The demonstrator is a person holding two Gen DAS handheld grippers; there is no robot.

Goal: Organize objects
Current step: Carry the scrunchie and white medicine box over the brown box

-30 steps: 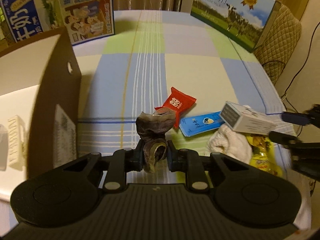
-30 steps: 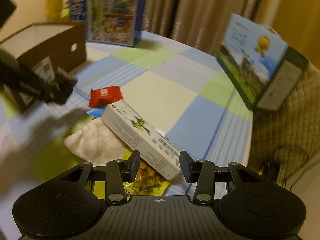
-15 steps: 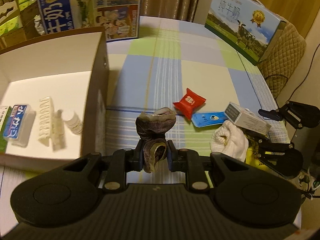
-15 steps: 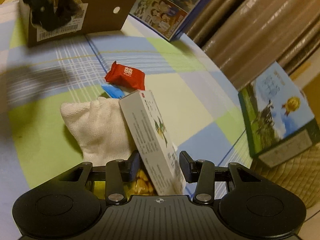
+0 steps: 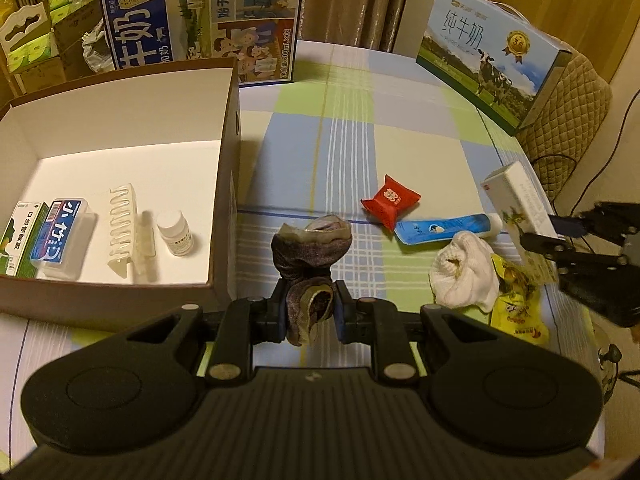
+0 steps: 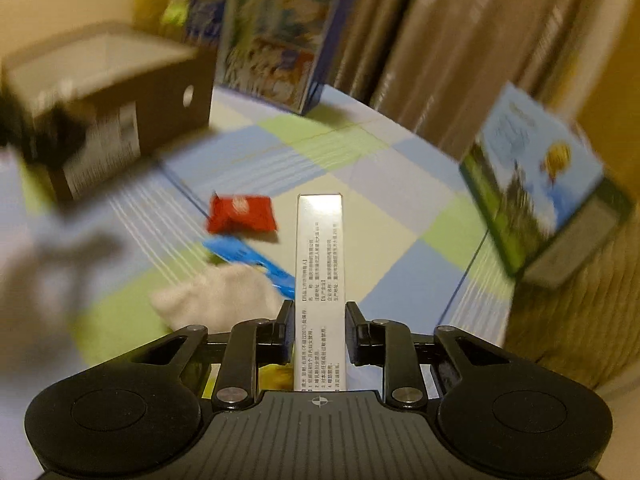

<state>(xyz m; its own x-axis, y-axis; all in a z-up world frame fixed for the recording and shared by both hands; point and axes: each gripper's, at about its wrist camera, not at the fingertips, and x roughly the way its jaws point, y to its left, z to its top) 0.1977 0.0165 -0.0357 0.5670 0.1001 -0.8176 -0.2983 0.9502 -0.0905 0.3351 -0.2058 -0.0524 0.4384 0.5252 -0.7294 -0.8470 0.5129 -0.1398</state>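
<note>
The table [image 5: 352, 128] has a checked cloth, and its far middle part is free between the two milk cartons: the blue carton [image 5: 200, 12] at the back left and the cow carton [image 5: 492, 56] at the back right, near the right edge. That right edge runs close behind the loose things. A quilted chair [image 5: 572, 104] stands just beyond it.

The left gripper [image 5: 310, 312] has its fingers narrow and pressed on a dark sock [image 5: 312, 248], which it holds above the cloth, just right of the box [image 5: 228, 152]. The box wall is near the sock on its left side.

The right gripper [image 6: 318, 332] grips a long white pack [image 6: 319, 264] between its fingers, one finger on each long side. In the left view the pack is tilted near the right table edge. The right view is blurred.

On the cloth lie a red packet [image 5: 390, 200], a blue tube [image 5: 444, 228] touching it, a white sock [image 5: 464, 272] just beside the tube, and a yellow bag [image 5: 516, 308] partly under the white sock.

The box is open on top, white inside. On its floor, along the near wall, lie a green pack [image 5: 20, 240], a blue case [image 5: 60, 236] beside it, a white rack [image 5: 124, 228] and a small bottle [image 5: 176, 232] that stands upright. The back half of the floor is bare.
</note>
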